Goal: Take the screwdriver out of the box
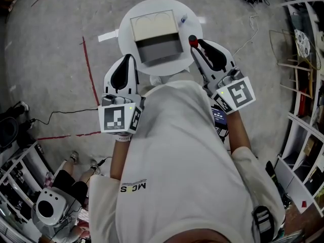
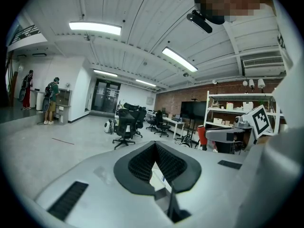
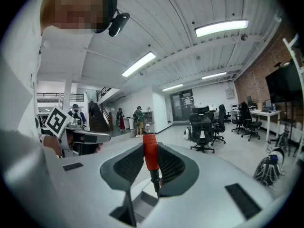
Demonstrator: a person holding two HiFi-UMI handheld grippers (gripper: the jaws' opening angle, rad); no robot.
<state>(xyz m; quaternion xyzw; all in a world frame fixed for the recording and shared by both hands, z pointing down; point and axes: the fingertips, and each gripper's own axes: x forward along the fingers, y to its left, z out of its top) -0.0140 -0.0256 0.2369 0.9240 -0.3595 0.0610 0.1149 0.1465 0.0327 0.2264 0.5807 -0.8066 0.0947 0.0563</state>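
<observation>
On the round white table [image 1: 127,34] sits the box [image 1: 156,37], cream at the back and grey at the front. My right gripper [image 1: 198,44] is at the table's right edge, beside the box, shut on the screwdriver [image 1: 192,39]. In the right gripper view the screwdriver's red handle [image 3: 150,156] stands upright between the jaws of the right gripper [image 3: 150,147], with its dark shaft running down behind them. My left gripper [image 1: 130,57] is at the table's left front edge, shut and holding nothing. The left gripper view shows the left gripper [image 2: 155,144] with its ribbed pads together.
A small blue-tipped item [image 1: 183,19] lies on the table behind the box. Red tape lines [image 1: 90,70] and a cable cross the floor on the left. Shelving [image 1: 304,85] runs along the right. A seated person [image 1: 66,186] is at the lower left. Office chairs [image 2: 124,123] stand further off.
</observation>
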